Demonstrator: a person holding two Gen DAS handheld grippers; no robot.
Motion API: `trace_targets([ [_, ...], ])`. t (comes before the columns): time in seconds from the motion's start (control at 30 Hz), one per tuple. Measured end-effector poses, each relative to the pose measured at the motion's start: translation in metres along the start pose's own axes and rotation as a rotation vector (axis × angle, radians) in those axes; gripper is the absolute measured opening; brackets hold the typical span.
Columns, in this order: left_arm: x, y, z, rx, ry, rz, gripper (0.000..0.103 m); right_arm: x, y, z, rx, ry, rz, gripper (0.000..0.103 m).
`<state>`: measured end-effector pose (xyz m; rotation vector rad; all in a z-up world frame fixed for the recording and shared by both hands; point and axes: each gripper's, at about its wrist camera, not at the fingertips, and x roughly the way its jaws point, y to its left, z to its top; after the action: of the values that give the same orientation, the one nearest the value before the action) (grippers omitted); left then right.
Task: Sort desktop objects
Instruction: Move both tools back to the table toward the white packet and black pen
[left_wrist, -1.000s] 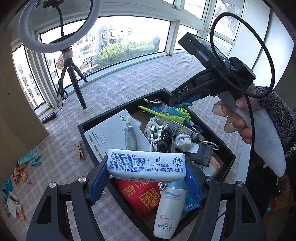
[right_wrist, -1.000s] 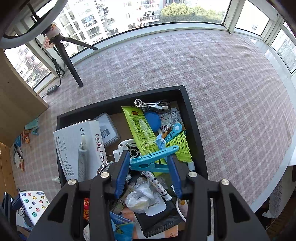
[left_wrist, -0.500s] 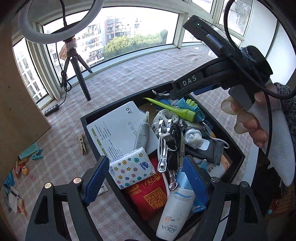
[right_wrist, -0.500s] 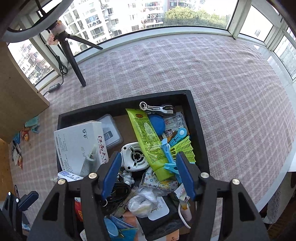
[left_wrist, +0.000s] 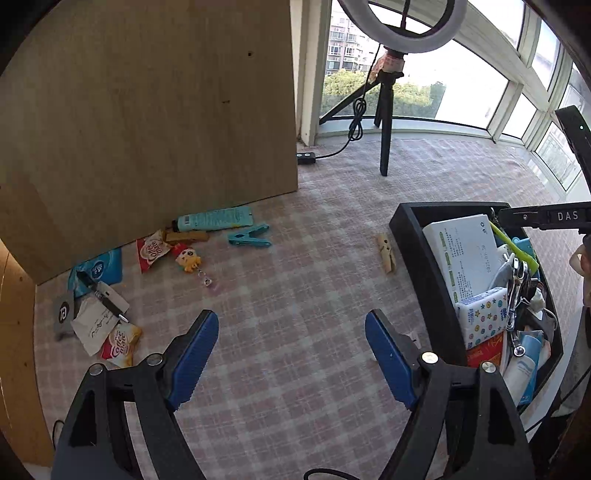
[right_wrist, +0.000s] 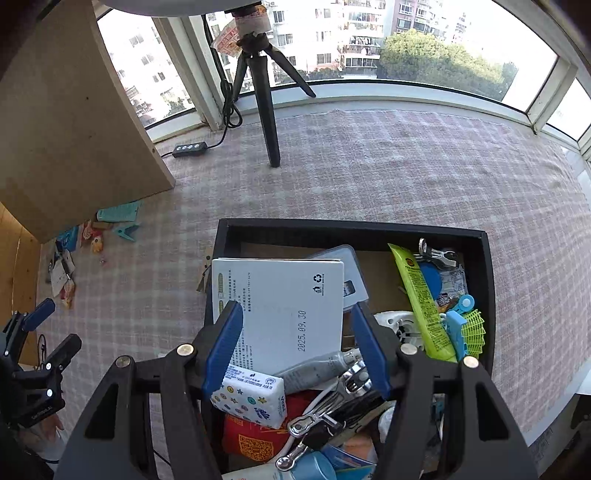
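A black tray (left_wrist: 413, 236) (right_wrist: 332, 227) holds several objects: a white box (right_wrist: 280, 299), a star-patterned tissue pack (right_wrist: 251, 397) (left_wrist: 482, 317), a green tube (right_wrist: 421, 295). My left gripper (left_wrist: 291, 354) is open and empty above the checked cloth, left of the tray. My right gripper (right_wrist: 297, 343) is open and empty above the white box and tissue pack. Loose items lie by the wooden board: a teal tube (left_wrist: 216, 218), a teal clip (left_wrist: 249, 237), a cartoon keychain (left_wrist: 188, 258), sachets (left_wrist: 122, 341). A wooden clothespin (left_wrist: 386, 253) lies beside the tray.
A tall wooden board (left_wrist: 147, 110) stands at the left. A ring-light tripod (left_wrist: 386, 110) (right_wrist: 264, 96) and a power strip (right_wrist: 190, 148) stand near the windows. The cloth-covered table edge curves along the right (right_wrist: 576, 369).
My left gripper let go of the tissue pack into the tray and swung left over the cloth. My right gripper dropped the blue clip and moved left over the white box.
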<state>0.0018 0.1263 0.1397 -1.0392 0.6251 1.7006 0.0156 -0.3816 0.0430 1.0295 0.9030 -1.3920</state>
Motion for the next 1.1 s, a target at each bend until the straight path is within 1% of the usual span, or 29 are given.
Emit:
trace_targets([
  [0.13, 0.002, 0.071, -0.009, -0.127, 0.006, 0.066, 0.080, 0.008, 0.042, 0.009, -0.070, 0.006, 0.036, 0.060],
  [0.27, 0.004, 0.133, -0.023, -0.254, 0.013, 0.118, 0.079, 0.021, 0.088, 0.016, -0.143, 0.017, 0.086, 0.060],
  [0.37, 0.007, 0.173, -0.034, -0.338, 0.022, 0.150, 0.079, 0.031, 0.127, 0.020, -0.203, 0.031, 0.130, 0.060],
  [0.53, 0.015, 0.227, -0.048, -0.470, 0.044, 0.174, 0.078, 0.046, 0.195, 0.026, -0.305, 0.054, 0.200, 0.060],
  [0.67, 0.030, 0.249, -0.055, -0.527, 0.066, 0.171, 0.078, 0.059, 0.258, 0.030, -0.385, 0.069, 0.257, 0.059],
  [0.73, 0.038, 0.256, -0.058, -0.549, 0.077, 0.156, 0.074, 0.065, 0.289, 0.034, -0.429, 0.075, 0.273, 0.057],
  [0.77, 0.041, 0.259, -0.059, -0.559, 0.084, 0.148, 0.070, 0.069, 0.304, 0.036, -0.450, 0.080, 0.280, 0.056],
  [0.97, 0.064, 0.266, -0.061, -0.571, 0.112, 0.118, 0.070, 0.104, 0.382, 0.047, -0.534, 0.134, 0.318, 0.053],
  [1.1, 0.074, 0.270, -0.059, -0.580, 0.114, 0.101, 0.071, 0.136, 0.420, 0.051, -0.564, 0.181, 0.312, 0.046],
])
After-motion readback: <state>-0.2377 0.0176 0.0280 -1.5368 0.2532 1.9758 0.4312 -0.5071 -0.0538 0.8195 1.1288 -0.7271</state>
